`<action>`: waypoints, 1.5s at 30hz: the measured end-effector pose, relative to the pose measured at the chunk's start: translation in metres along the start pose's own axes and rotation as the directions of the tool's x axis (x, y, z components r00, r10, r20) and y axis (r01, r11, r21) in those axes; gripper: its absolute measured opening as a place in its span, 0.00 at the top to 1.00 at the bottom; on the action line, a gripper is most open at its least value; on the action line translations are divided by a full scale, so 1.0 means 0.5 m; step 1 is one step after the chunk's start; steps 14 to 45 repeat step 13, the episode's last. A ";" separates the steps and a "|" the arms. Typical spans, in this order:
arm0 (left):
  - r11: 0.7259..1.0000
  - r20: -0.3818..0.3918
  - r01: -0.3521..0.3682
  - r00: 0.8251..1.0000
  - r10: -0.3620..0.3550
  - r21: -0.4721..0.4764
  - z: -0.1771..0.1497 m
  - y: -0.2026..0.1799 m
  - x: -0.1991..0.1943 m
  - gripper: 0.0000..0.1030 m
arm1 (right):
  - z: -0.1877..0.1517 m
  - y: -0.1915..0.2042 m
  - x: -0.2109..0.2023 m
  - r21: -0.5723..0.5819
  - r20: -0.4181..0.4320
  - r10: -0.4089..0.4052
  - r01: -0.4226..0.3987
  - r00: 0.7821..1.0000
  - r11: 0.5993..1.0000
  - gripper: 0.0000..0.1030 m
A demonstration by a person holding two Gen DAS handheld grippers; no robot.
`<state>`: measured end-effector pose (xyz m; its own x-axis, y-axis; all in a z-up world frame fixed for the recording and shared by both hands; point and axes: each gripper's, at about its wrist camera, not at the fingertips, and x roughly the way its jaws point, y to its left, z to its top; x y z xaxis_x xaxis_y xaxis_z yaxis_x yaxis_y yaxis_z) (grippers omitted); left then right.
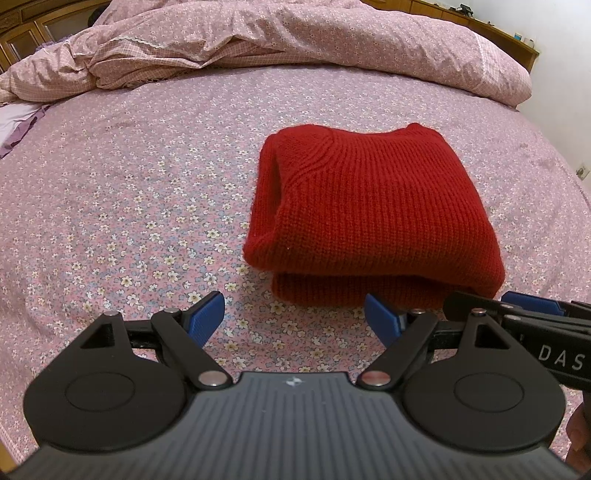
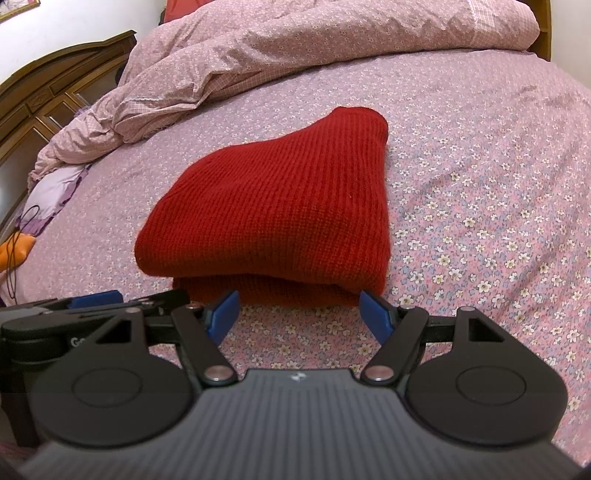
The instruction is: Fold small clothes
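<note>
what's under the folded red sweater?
The red sweater lies folded in stacked layers directly on the floral bedsheet; a lower fold shows beneath its near edge. Whatever lies between or beneath the layers is covered. Both grippers sit open in front of it, touching nothing.

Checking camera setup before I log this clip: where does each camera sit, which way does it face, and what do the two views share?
Left wrist: on the left gripper, angled down over the bed sheet; folded red sweater ahead-right; jaws open, nothing between; right gripper at right edge.
Right wrist: on the right gripper, angled down; red sweater ahead; jaws open near its front edge; left gripper at left.
Shared: sweater, sheet, rumpled duvet behind.
</note>
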<state>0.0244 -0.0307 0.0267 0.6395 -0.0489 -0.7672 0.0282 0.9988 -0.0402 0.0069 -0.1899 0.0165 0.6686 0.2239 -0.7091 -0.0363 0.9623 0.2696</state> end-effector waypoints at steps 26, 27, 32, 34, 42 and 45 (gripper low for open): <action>1.000 -0.021 0.021 1.000 -0.021 0.000 0.002 0.005 0.004 0.16 | 0.004 -0.001 -0.001 0.002 0.000 -0.003 0.003 1.000 1.000 0.28; 1.000 -0.021 0.021 1.000 -0.021 0.000 0.002 0.005 0.004 0.16 | 0.004 -0.001 -0.001 0.002 0.000 -0.003 0.003 1.000 1.000 0.28; 1.000 -0.021 0.021 1.000 -0.021 0.000 0.002 0.005 0.004 0.16 | 0.004 -0.001 -0.001 0.002 0.000 -0.003 0.003 1.000 1.000 0.28; 1.000 -0.021 0.021 1.000 -0.021 0.000 0.002 0.005 0.004 0.16 | 0.004 -0.001 -0.001 0.002 0.000 -0.003 0.003 1.000 1.000 0.28; 1.000 -0.021 0.021 1.000 -0.021 0.000 0.002 0.005 0.004 0.16 | 0.004 -0.001 -0.001 0.002 0.000 -0.003 0.003 1.000 1.000 0.28; 1.000 -0.021 0.021 1.000 -0.021 0.000 0.002 0.005 0.004 0.16 | 0.004 -0.001 -0.001 0.002 0.000 -0.003 0.003 1.000 1.000 0.28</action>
